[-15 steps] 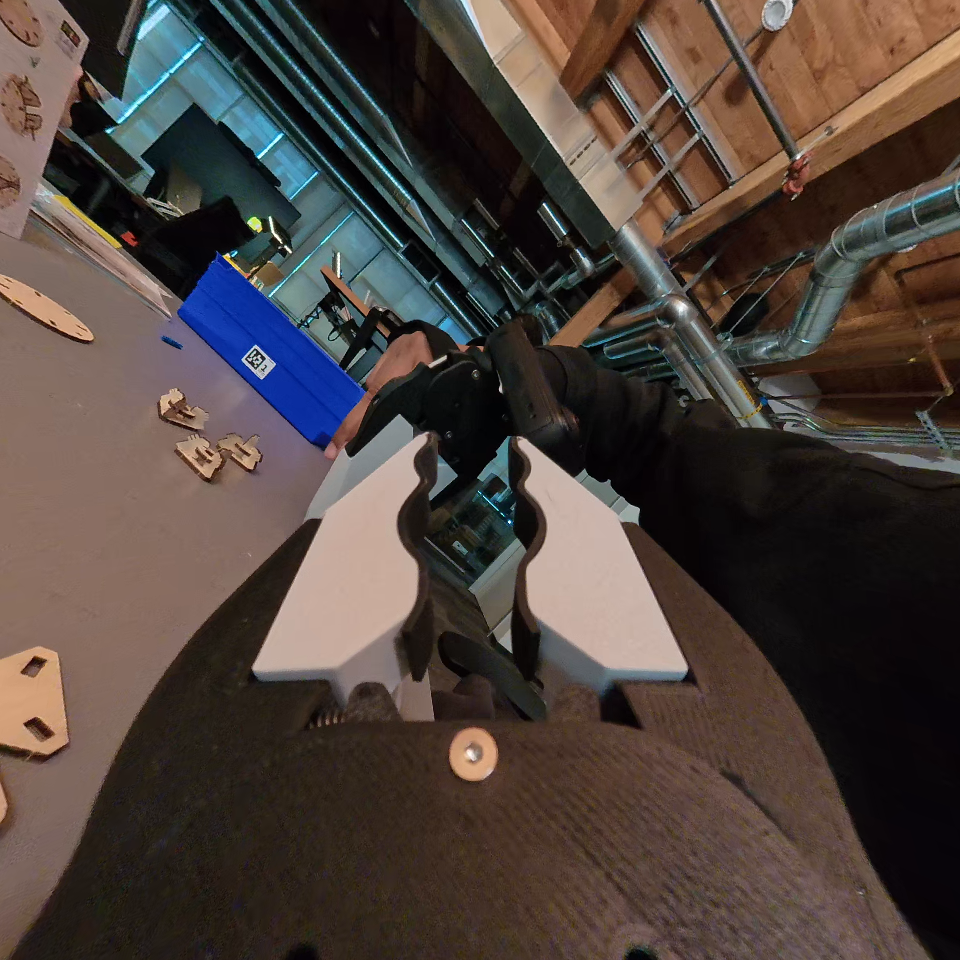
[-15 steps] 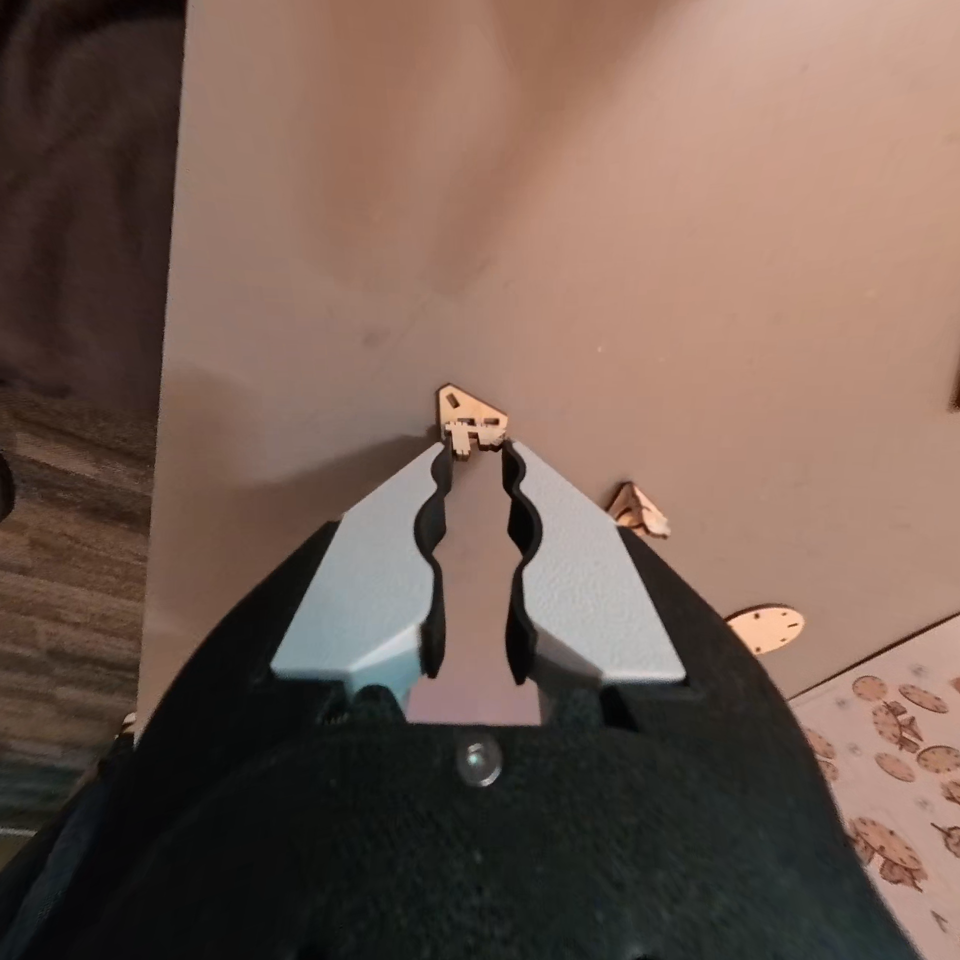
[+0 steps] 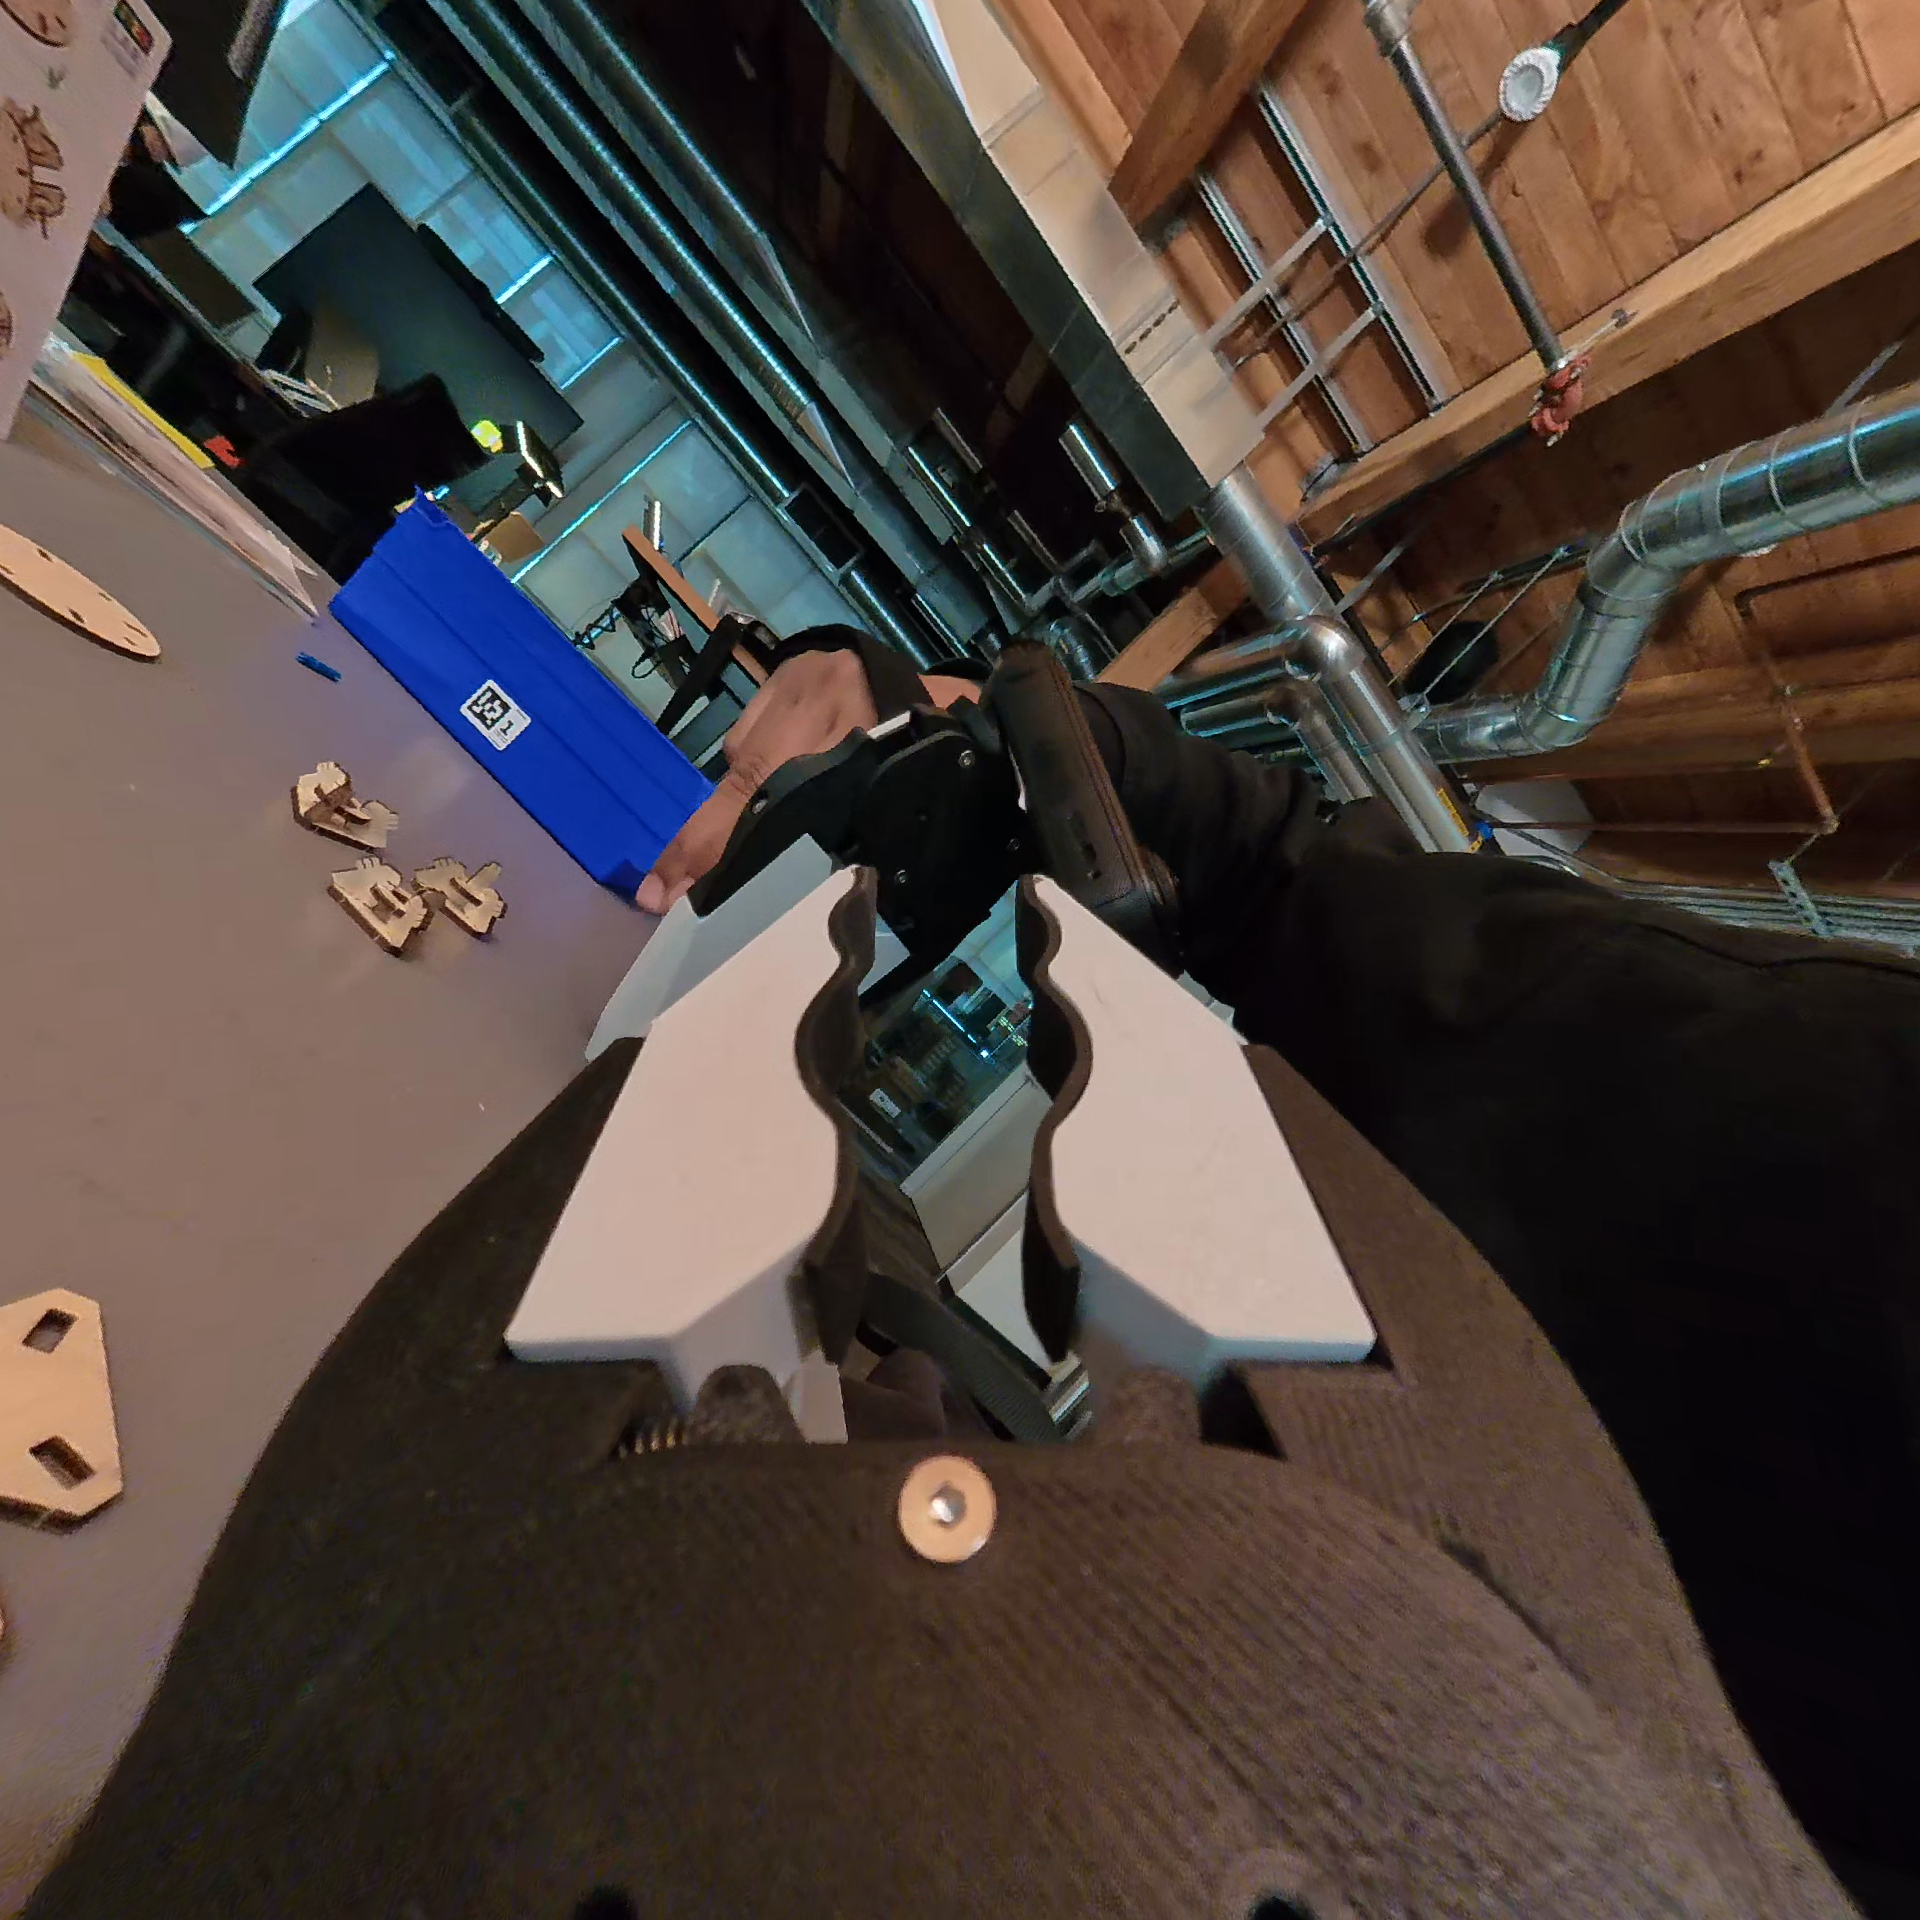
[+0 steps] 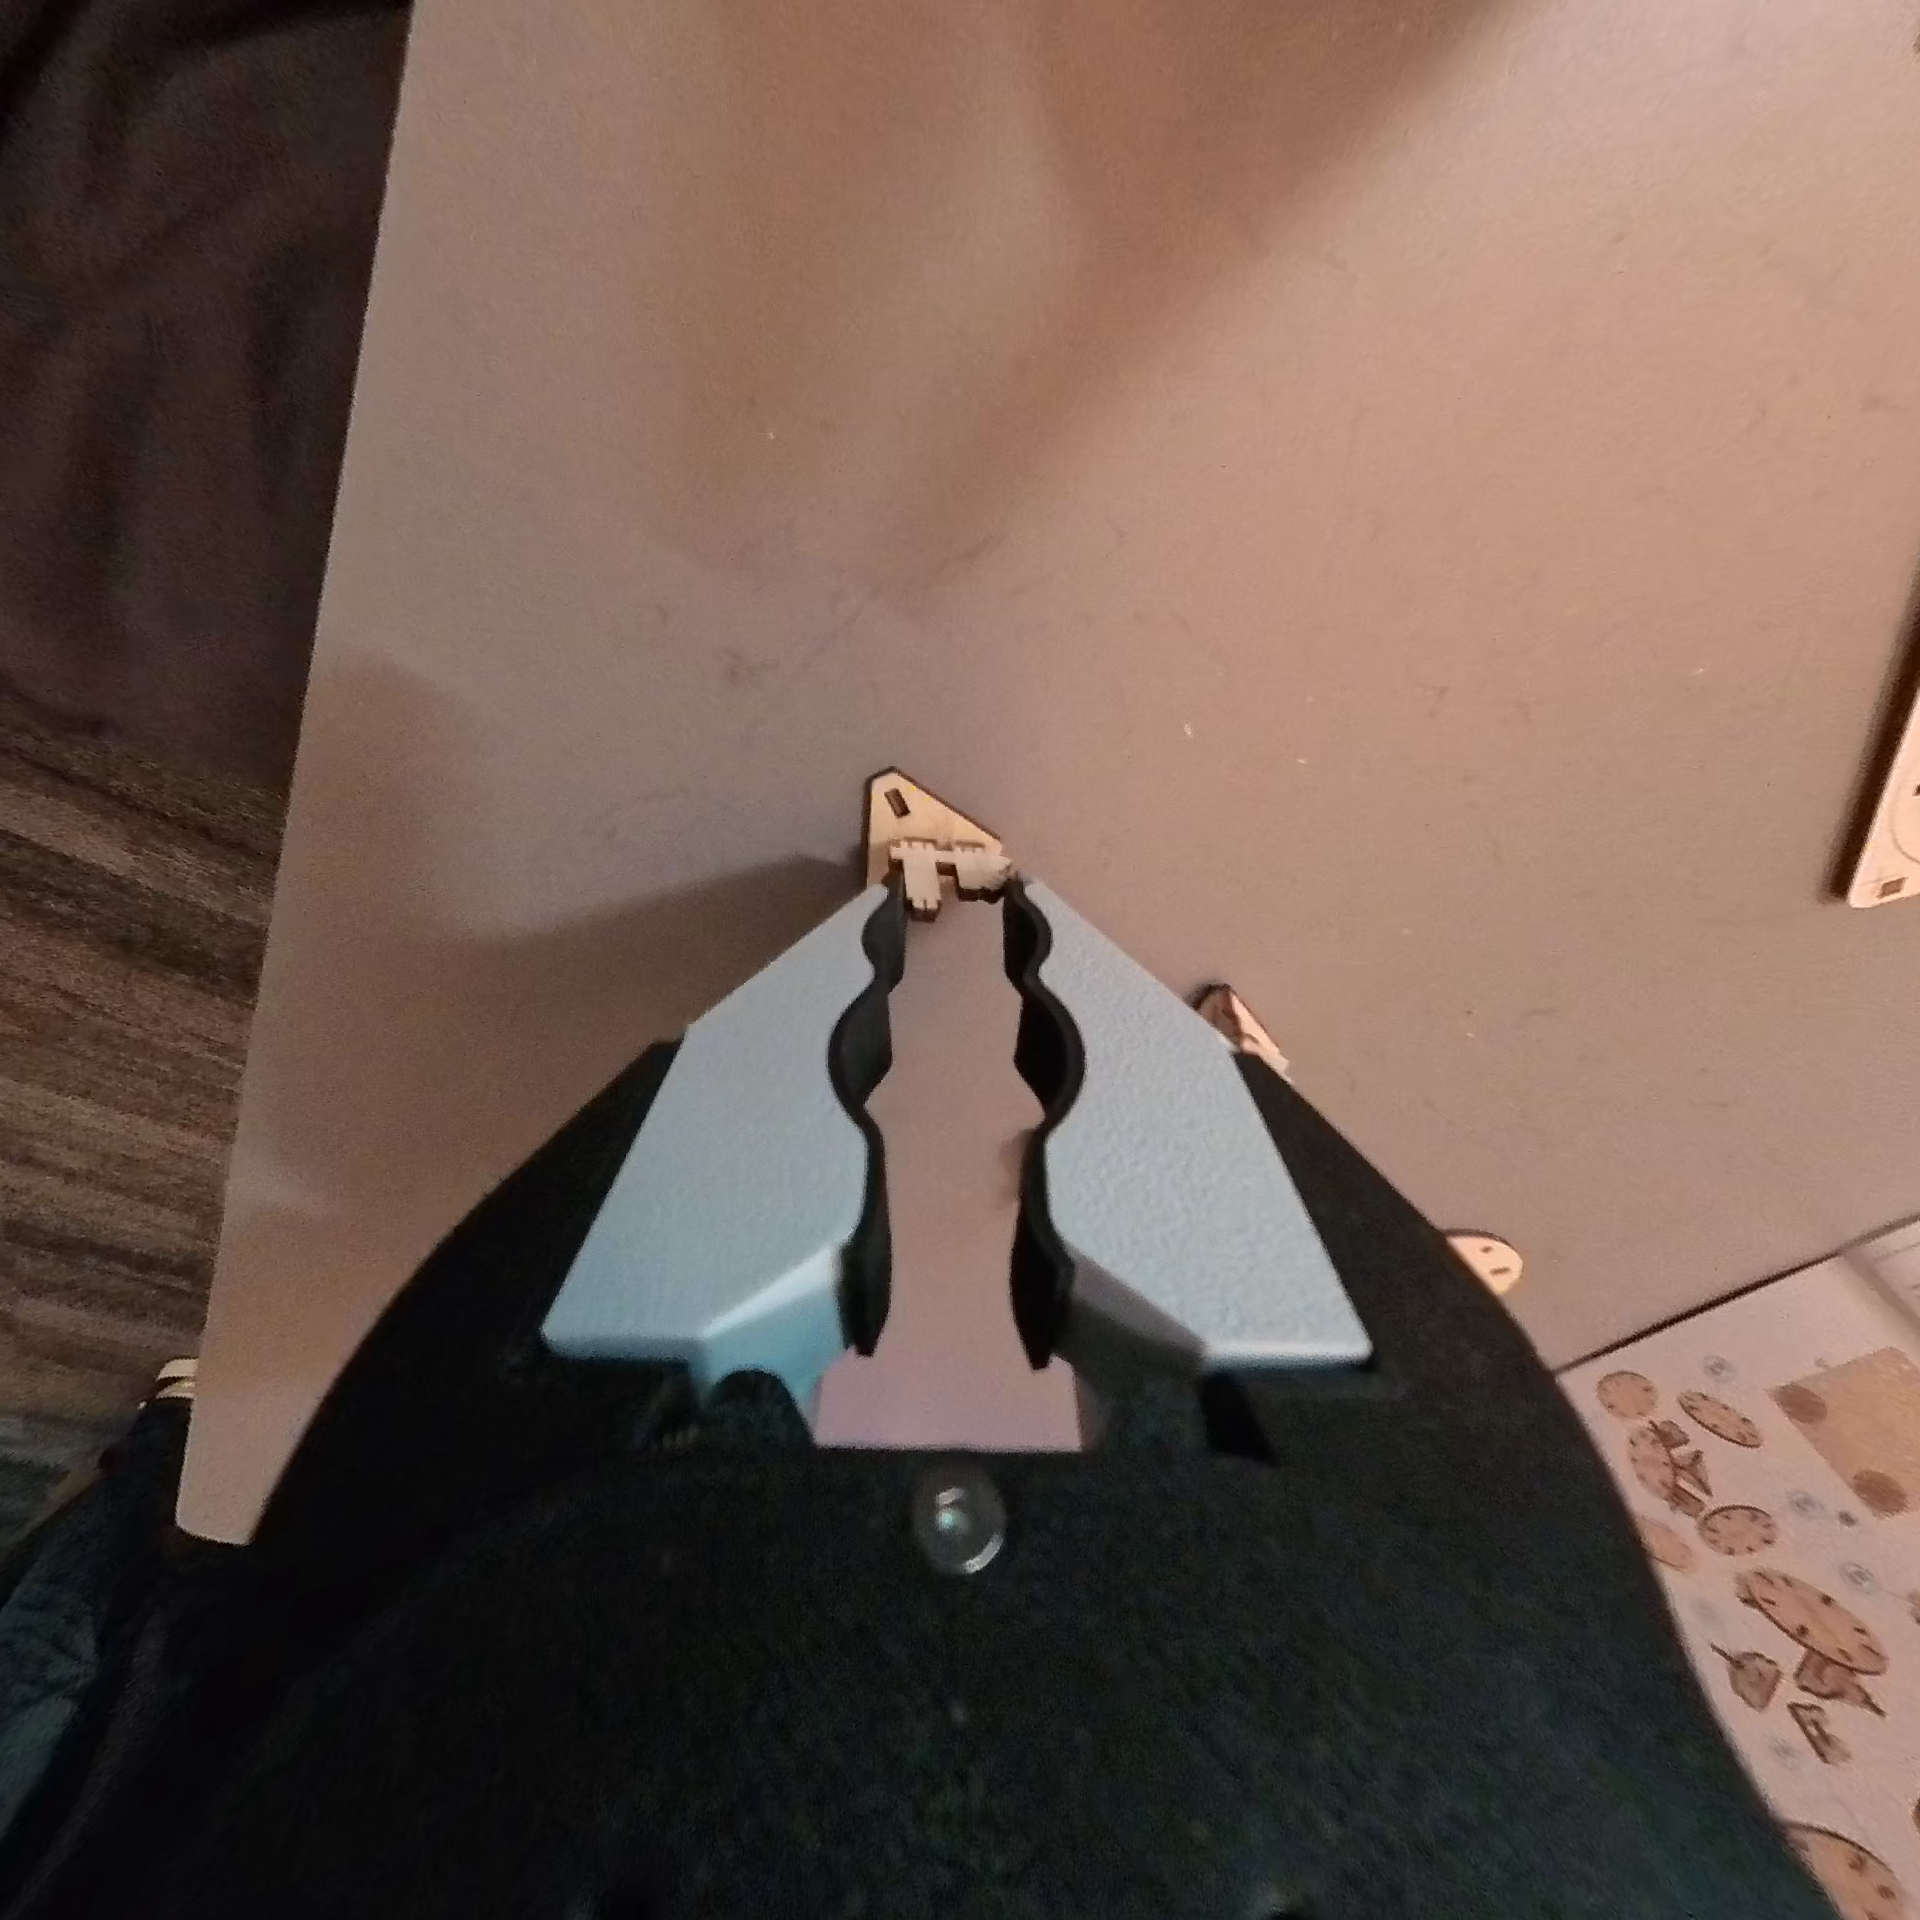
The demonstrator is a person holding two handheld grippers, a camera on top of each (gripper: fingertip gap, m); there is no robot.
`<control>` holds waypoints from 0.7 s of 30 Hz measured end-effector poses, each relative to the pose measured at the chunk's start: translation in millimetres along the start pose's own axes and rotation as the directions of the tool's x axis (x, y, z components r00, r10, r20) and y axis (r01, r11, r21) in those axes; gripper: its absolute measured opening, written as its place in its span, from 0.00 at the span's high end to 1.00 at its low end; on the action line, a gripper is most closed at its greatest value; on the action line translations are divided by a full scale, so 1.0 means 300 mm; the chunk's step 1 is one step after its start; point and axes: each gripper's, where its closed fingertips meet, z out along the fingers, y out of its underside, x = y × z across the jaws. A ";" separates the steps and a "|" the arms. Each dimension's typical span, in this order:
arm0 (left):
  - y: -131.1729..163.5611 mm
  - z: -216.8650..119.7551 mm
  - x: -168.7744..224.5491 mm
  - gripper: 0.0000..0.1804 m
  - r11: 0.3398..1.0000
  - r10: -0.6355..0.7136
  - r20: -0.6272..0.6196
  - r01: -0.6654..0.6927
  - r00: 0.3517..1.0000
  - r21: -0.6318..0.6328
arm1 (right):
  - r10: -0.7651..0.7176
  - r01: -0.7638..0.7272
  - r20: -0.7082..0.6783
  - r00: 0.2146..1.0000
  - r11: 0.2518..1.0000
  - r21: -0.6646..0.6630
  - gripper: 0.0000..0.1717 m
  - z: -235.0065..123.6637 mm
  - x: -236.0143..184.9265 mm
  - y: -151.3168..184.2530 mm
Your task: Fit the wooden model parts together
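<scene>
Pinching a small notched wooden connector [image 4: 940, 883] at its very tips, the right gripper [image 4: 948, 902] held it narrowly parted over a flat triangular wooden plate [image 4: 914, 826] on the table [image 4: 1247, 520]. With so shallow a hold, the piece could probably twist or slip out. The left gripper [image 3: 940, 899] stood part open and empty, raised beside the right hand [image 3: 790, 727], clear of the loose wooden pieces [image 3: 405, 883].

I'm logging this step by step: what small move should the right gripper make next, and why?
Probably ease the right gripper gently toward the table: its jaws pinch a small toothed wooden piece by the tips, over the near edge of the slotted triangular plate.
</scene>
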 end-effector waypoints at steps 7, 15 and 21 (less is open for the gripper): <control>-0.012 -0.007 0.002 0.86 1.000 -0.023 -0.020 0.024 1.000 0.021 | -0.010 0.010 0.000 1.000 1.000 -0.030 0.90 0.005 0.001 0.006; -0.015 -0.010 0.004 0.86 0.999 -0.037 -0.028 0.038 0.999 0.028 | -0.019 0.019 -0.015 1.000 0.999 -0.041 0.90 -0.002 0.009 -0.006; -0.017 -0.012 0.005 0.86 0.999 -0.041 -0.032 0.042 0.999 0.032 | -0.031 0.029 -0.021 0.999 0.997 -0.076 0.90 0.000 0.008 0.017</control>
